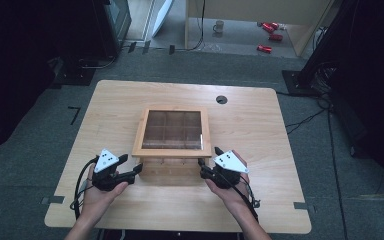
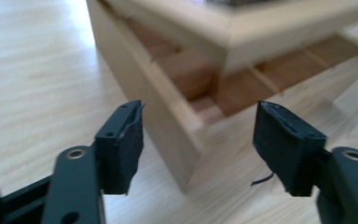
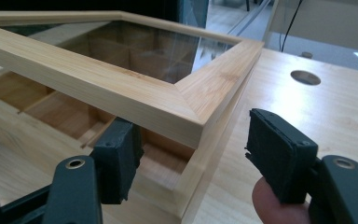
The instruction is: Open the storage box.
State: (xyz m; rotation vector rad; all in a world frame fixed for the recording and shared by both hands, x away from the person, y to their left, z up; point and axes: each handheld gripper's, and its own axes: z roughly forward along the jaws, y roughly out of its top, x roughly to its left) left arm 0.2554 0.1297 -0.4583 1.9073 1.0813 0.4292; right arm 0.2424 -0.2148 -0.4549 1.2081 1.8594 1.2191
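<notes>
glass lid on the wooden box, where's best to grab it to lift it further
Grip the glass lid by its near wooden frame rail, at the two front corners, coming from the person's side. That edge is already raised off the box, so each jaw can likely slip under it.

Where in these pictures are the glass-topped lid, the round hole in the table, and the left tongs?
lid (image 3: 121, 95): right gripper view, near wooden frame rail.
round hole (image 1: 221, 99): high view, its dark centre.
left tongs (image 2: 198, 140): left gripper view, midway between the tips.
</notes>
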